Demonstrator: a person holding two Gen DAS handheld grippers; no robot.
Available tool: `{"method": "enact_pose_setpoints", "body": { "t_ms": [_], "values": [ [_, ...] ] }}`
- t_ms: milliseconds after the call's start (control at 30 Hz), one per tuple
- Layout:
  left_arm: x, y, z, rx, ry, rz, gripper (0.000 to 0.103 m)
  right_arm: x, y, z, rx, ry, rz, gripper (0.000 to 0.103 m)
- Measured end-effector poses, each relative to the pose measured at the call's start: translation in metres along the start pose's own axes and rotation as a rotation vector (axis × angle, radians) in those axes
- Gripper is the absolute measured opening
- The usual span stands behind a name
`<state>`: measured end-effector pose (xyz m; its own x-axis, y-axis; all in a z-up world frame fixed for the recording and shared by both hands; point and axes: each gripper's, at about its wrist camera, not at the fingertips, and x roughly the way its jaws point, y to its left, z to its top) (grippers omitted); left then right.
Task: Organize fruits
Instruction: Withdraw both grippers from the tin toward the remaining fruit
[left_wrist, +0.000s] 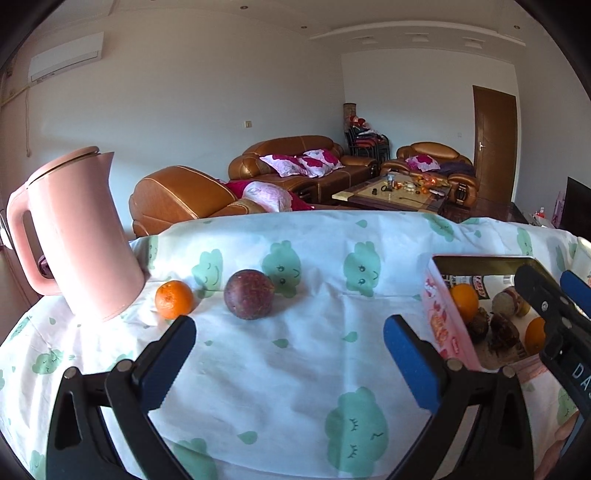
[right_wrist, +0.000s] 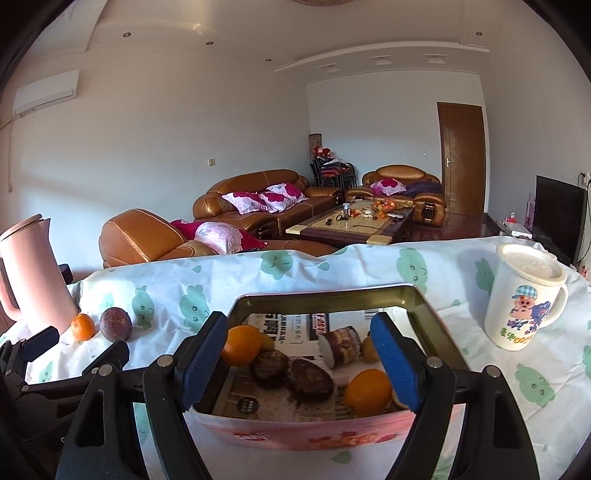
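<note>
- Left wrist view: my left gripper (left_wrist: 290, 349) stands apart, empty; the loose, creased tablecloth (left_wrist: 314, 369) could snag.
- Pink tin box (right_wrist: 306, 428), rigid, holds fruit beneath my empty, spread right gripper (right_wrist: 299, 354).
- Smooth passion fruit (left_wrist: 249, 294) could roll.
- Dimpled mandarin (left_wrist: 174, 299) sits beside it.

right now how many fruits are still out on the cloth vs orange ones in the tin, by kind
Loose on the cloth:
small orange: 1
purple passion fruit: 1
In the tin:
orange fruits: 2
Total: 4
The tin's darker items are not counted; what they are is unclear.
</note>
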<state>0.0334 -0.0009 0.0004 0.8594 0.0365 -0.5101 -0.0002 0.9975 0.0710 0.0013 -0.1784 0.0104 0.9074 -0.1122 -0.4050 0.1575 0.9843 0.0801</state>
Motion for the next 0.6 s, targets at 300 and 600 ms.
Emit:
{"method": "enact_pose_setpoints", "body": {
  "t_ms": [300, 600],
  "values": [
    [0.023, 0.067, 0.002, -0.065, 0.049, 0.081, 0.103, 0.016, 0.063, -0.003, -0.040, 0.037, 0.101, 0.081],
    [0.054, 0.136, 0.004, -0.125, 0.126, 0.180, 0.103, 0.048, 0.135, -0.006, -0.135, 0.156, 0.252, 0.081]
  ]
}}
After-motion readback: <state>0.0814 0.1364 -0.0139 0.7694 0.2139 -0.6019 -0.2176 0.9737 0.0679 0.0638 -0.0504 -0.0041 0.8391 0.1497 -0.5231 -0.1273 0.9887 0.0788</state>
